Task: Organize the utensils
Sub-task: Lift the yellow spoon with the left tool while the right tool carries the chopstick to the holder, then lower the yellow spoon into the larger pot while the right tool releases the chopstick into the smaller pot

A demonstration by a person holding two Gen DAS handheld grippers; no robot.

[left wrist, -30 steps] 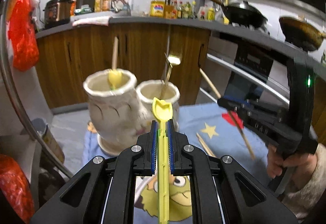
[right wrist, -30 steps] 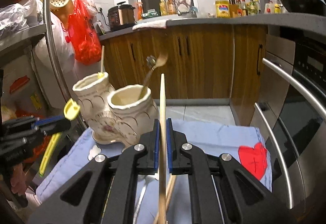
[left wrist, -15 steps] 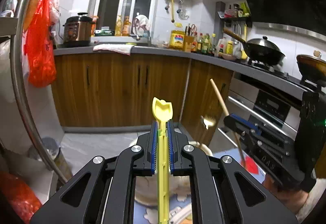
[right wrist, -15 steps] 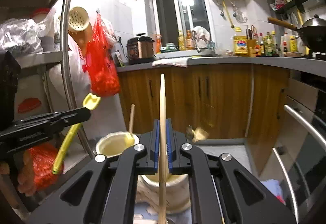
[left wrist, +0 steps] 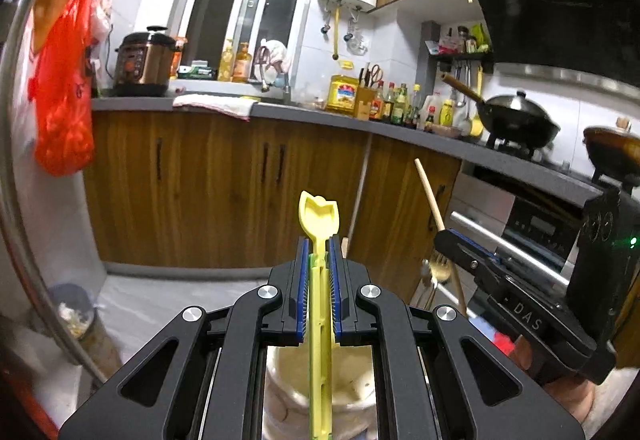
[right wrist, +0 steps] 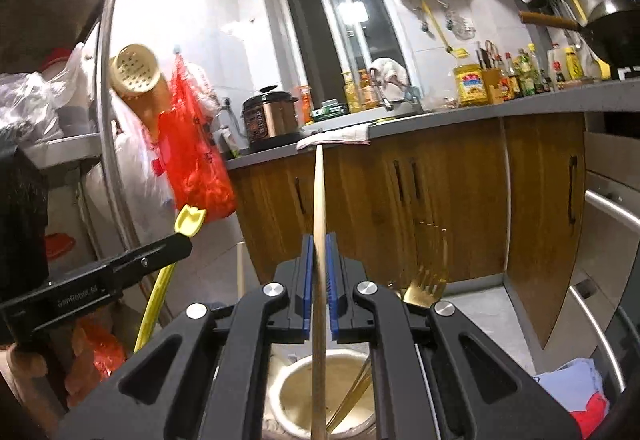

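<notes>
**Two grippers, each clamped on a utensil above the ceramic pots**

The left gripper (left wrist: 319, 260) has its blue pads pressed tight against the flat handle of a yellow plastic spoon with a tulip-shaped end (left wrist: 319, 217). The spoon runs straight along the gripper's line, its shaped end sticking out past the fingertips, and its handle passes back over the mouth of a cream ceramic pot (left wrist: 352, 388) seen just below the fingers. In the right wrist view the same spoon hangs slanted in the left gripper (right wrist: 176, 244), at the left of the picture.

The right gripper (right wrist: 319, 272) is closed narrowly on a long pale wooden chopstick (right wrist: 318, 199), which stands nearly upright between the pads and reaches well above them. Its lower part crosses in front of the open mouth of a second cream ceramic pot (right wrist: 288, 392) (whether the tip touches the inside cannot be told). A gold metal fork (right wrist: 426, 280) leans in that pot, tines up, just right of the gripper's fingers. A second wooden stick (right wrist: 240, 268) stands behind, to the left.

From the left wrist view the right gripper (left wrist: 448, 240) shows at the right, the chopstick tilted in it, a hand (left wrist: 568, 396) beneath. A blue cloth (right wrist: 576, 388) lies at the lower right.
</notes>
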